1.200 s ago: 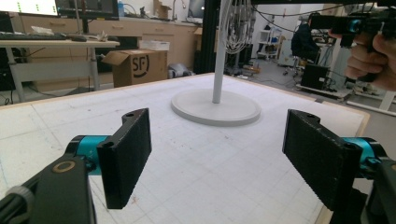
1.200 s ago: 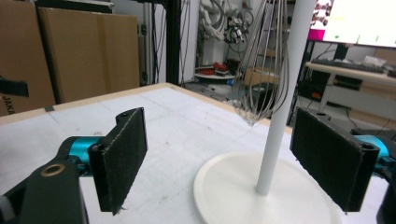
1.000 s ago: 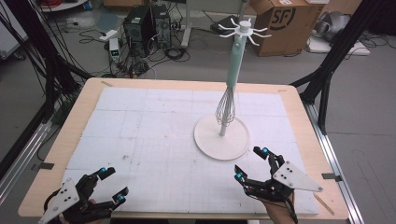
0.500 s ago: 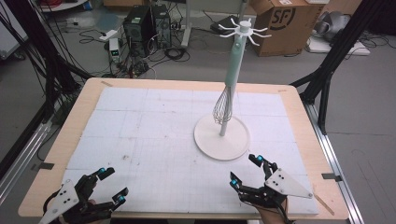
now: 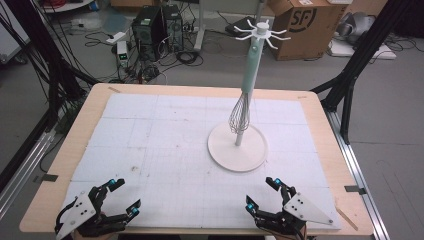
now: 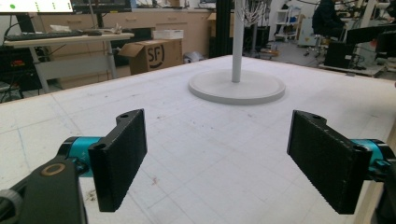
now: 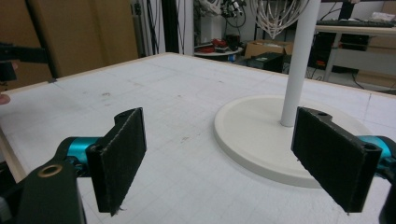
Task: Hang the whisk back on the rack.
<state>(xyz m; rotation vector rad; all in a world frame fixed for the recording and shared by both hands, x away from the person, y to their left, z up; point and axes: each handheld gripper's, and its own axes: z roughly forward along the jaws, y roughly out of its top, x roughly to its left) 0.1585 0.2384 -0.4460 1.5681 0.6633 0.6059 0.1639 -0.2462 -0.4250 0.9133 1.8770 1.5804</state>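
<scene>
A: What gets cut off for you?

B: In your left gripper view the white post of the tall rack point(image 6: 237, 42) runs out of the top edge, so its hooks are lost. In your right gripper view the wire whisk point(image 7: 278, 14) is cropped too; you see just its lower loops.

A: And from above?

B: The pale green and white hook rack point(image 5: 251, 75) stands upright on its round white base plate point(image 5: 220, 150), right of centre on the white gridded mat over the wooden desk point(image 5: 60, 165). The metal wire whisk point(image 5: 239, 116) hangs beside the post, long axis vertical, loops down, just above the plate.

A: My grippers?

B: Your left gripper point(image 5: 119, 197) and right gripper point(image 5: 261, 192) sit at the near edge, well apart, jaws spread wide and holding nothing.
</scene>
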